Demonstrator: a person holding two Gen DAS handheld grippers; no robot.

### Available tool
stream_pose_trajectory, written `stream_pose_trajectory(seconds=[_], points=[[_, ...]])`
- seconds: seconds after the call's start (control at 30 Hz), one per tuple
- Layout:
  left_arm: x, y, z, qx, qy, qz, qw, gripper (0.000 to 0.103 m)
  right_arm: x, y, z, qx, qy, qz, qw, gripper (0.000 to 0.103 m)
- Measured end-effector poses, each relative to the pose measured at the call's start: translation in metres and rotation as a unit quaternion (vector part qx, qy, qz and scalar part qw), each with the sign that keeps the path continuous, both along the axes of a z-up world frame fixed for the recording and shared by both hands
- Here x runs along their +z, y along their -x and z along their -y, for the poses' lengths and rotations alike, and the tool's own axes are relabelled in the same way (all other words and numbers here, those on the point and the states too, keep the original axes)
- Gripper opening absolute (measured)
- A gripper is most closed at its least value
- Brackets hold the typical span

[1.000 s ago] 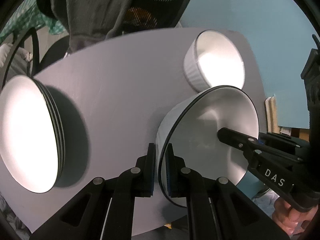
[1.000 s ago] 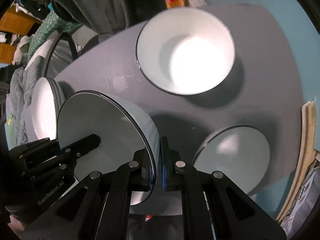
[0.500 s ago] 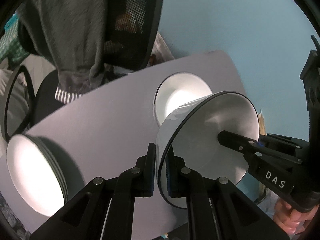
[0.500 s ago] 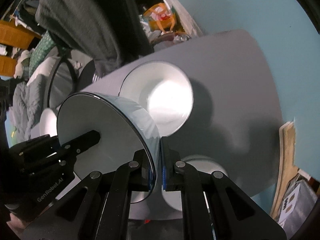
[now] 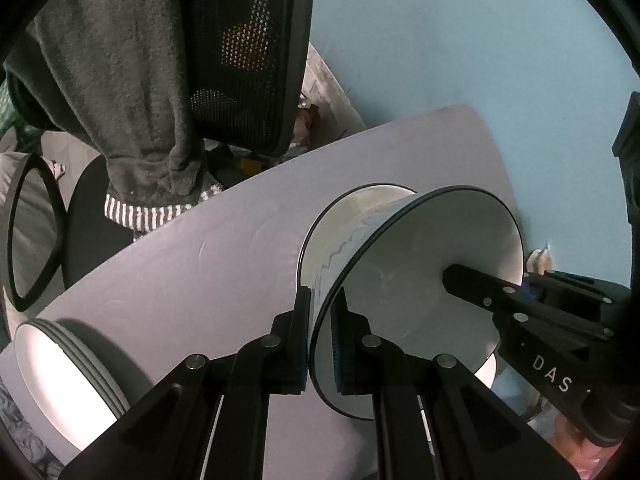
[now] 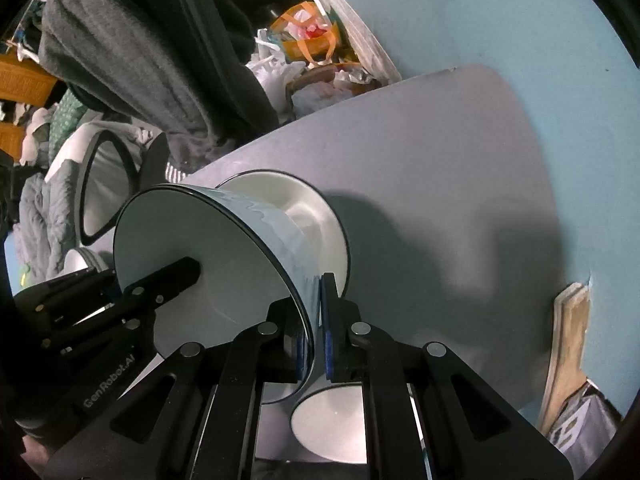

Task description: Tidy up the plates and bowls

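Both tongs, left [image 5: 320,340] and right [image 6: 314,336], pinching opposite rims of the black-rimmed bowl [image 5: 420,292], probably to keep it level. Hovering right over another bowl [image 6: 316,220] on the grey tabletop [image 5: 200,264], presumably for nesting. Plate stack [image 5: 60,380] well apart.

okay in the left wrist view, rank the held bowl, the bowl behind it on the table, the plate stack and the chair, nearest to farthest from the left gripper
1. Held bowl: its rim is pinched in the left gripper.
2. Table bowl: just behind the held one.
3. Plate stack: lower left on the table.
4. Chair: beyond the table's far edge.
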State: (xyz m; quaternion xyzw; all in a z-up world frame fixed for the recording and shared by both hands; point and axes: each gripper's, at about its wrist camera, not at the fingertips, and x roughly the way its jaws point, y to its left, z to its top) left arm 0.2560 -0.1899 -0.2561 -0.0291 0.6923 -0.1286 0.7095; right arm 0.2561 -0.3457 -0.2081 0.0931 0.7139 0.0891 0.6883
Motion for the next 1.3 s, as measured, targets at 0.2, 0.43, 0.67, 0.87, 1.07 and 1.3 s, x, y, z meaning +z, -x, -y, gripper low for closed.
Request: stream_pose_trajectory(seconds=[0.2,0.43,0.67,0.87,1.07,1.3], points=[[-0.012,-0.006,0.009,-0.01,-0.015,-0.008,0.9998,0.009,-0.007,-0.006,0.01,-0.002,0.004,-0.01,1.0,0.007],[-0.017,-0.011,0.011,-0.012,-0.019,-0.014,0.9997,0.009,-0.006,-0.011,0.017,-0.003,-0.004,-0.017,1.0,0.008],[-0.017,-0.011,0.014,-0.016,-0.026,-0.023,0.9993,0.01,-0.009,-0.012,0.011,0.018,0.007,-0.023,1.0,0.009],[-0.013,-0.011,0.026,-0.034,-0.053,-0.024,0.9977,0.017,-0.01,-0.01,0.011,0.02,0.006,-0.022,1.0,0.012],[-0.008,-0.008,0.039,-0.056,-0.078,-0.015,0.9953,0.03,-0.01,-0.009,0.011,0.013,0.003,-0.017,1.0,0.016],[-0.004,-0.006,0.042,-0.066,-0.089,-0.017,0.9937,0.035,-0.009,-0.008,0.016,-0.002,-0.009,-0.012,1.0,0.017]])
